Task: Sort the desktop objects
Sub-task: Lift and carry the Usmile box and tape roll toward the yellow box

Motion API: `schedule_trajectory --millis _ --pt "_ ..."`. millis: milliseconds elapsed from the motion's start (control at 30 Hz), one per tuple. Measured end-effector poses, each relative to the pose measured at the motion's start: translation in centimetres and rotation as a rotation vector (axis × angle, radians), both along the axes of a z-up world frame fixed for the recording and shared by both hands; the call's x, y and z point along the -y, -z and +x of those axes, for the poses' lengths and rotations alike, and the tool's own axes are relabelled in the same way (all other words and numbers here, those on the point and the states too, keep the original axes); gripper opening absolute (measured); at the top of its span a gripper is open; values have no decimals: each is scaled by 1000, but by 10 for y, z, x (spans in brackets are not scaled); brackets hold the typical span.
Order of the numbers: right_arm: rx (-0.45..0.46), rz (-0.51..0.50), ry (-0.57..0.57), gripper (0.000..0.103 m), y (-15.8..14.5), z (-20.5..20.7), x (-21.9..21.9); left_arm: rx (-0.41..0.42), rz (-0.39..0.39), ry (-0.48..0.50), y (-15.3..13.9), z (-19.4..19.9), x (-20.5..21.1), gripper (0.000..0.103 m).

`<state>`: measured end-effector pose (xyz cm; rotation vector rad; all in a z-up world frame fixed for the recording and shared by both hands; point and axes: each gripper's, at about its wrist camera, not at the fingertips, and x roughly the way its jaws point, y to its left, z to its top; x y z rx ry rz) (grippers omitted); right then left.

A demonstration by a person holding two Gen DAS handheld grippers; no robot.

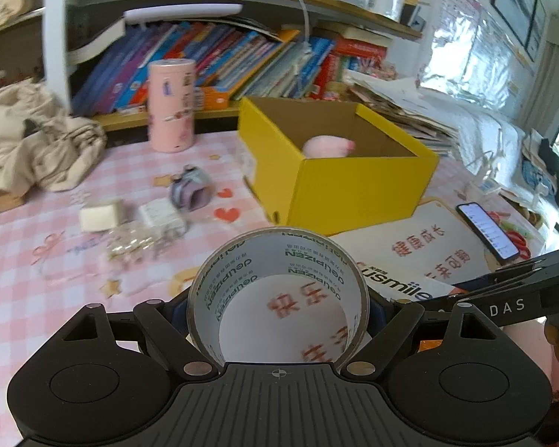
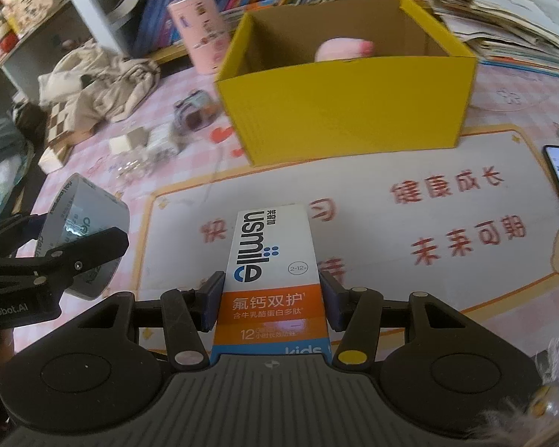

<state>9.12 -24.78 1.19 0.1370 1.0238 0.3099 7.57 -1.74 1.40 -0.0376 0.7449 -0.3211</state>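
The left claw [image 1: 279, 309] grips a roll of clear packing tape with a printed white core [image 1: 279, 294], held above the pink checked surface [image 1: 26, 279]. The right claw [image 2: 271, 300] clamps a white and orange usmile toothpaste carton [image 2: 272, 272] over a white placemat with red characters [image 2: 447, 223]. Ahead stands an open yellow cardboard box [image 2: 346, 100] with a pink plush toy [image 2: 343, 50] inside.

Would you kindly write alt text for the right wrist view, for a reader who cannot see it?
The right tongs clamp a white-and-orange usmile toothpaste box above a printed mat. Ahead stands an open yellow box with a pink object inside. At left, the left tongs hold a tape roll.
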Motion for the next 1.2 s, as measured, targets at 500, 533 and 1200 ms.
schedule_trajectory --millis 500,533,1200 --pt "29 -15 26 51 -10 17 49 14 18 70 -6 27 53 86" --pt "29 -16 28 51 -11 18 52 14 19 74 -6 28 56 86" --pt "51 -7 52 51 -17 21 100 36 26 116 -10 43 106 86"
